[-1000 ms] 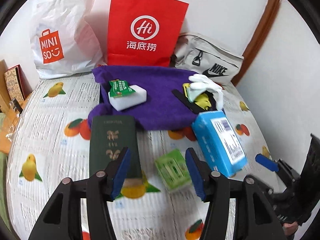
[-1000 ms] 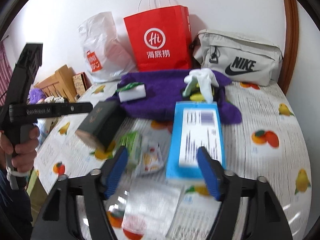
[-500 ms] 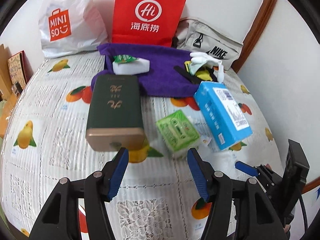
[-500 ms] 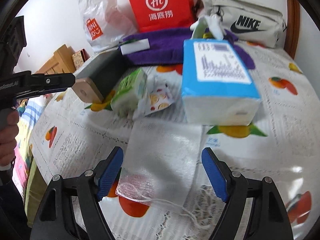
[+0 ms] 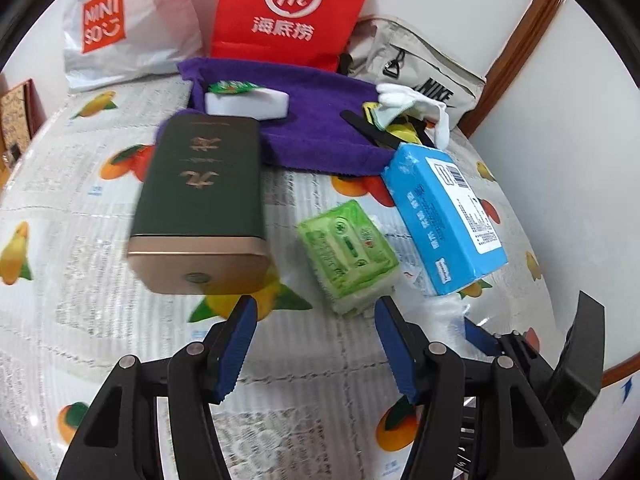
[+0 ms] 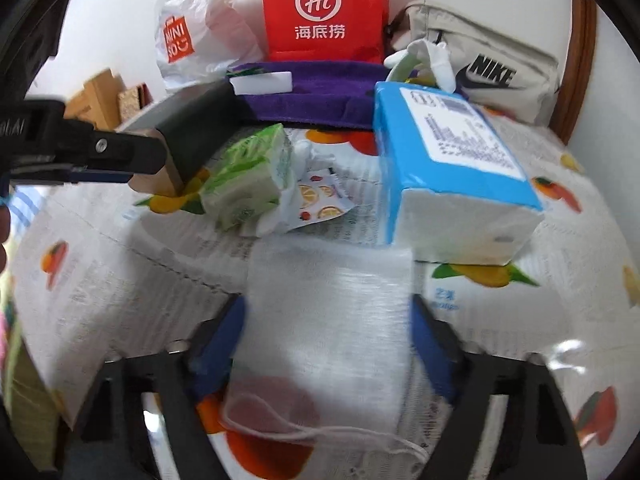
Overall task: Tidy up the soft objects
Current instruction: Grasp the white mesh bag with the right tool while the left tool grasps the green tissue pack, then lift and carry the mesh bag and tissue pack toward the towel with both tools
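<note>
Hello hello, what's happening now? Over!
Right tool closing around white mesh pouch, not gripping yet. Left tool open, empty. Blue tissue pack close behind pouch.

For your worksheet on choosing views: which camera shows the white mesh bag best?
The right wrist view: the mesh bag lies flat, filling the space between that tool's fingers, drawstring visible. The left wrist view shows only a blurred white edge beside the blue pack.

Motion blur smears the white mesh pouch (image 6: 328, 320) and its edges.

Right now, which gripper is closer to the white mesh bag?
Right. The right gripper straddles the white mesh bag, jaws just closing. The left gripper hovers apart, over bare cloth before the green tissue pack.
</note>
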`<state>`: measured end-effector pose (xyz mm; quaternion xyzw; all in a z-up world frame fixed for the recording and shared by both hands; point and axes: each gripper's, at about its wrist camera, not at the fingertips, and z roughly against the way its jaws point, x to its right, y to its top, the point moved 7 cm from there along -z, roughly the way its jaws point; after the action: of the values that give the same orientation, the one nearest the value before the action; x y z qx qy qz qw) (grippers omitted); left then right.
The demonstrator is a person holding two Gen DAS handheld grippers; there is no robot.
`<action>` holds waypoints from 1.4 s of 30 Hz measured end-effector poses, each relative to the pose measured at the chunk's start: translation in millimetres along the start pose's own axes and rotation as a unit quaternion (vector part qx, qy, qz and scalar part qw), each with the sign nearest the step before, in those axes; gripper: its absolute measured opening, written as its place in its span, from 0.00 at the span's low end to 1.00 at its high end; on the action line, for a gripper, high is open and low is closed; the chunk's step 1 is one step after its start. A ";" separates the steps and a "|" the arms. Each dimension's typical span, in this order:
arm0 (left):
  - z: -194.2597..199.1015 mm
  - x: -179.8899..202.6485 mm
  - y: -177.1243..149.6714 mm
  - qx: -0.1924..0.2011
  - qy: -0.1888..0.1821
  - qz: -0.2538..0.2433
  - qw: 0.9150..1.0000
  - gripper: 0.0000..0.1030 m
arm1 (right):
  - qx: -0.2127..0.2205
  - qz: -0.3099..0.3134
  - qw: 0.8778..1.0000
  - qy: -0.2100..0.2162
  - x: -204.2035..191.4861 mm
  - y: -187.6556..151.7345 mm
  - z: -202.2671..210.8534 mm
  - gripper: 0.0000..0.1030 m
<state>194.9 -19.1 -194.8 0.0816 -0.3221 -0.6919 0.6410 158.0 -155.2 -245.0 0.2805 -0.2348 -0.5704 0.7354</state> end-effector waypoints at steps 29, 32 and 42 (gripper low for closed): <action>-66.9 29.9 15.0 -0.006 0.014 0.064 0.998 0.56 | -0.003 -0.064 0.997 0.045 71.6 -22.2 22.3 0.12; -62.1 29.3 12.6 -0.002 0.008 0.058 0.998 0.52 | -0.003 -0.061 0.997 0.041 71.1 -22.0 23.0 0.12; -20.3 19.3 -12.2 0.007 -0.010 0.037 0.999 0.51 | -0.003 -0.056 0.998 0.024 68.5 -23.3 26.0 0.12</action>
<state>192.2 -44.6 -211.5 0.0675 -0.3360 -0.6664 0.6622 140.5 -229.9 -240.0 0.3047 -0.1990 -0.6042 0.7089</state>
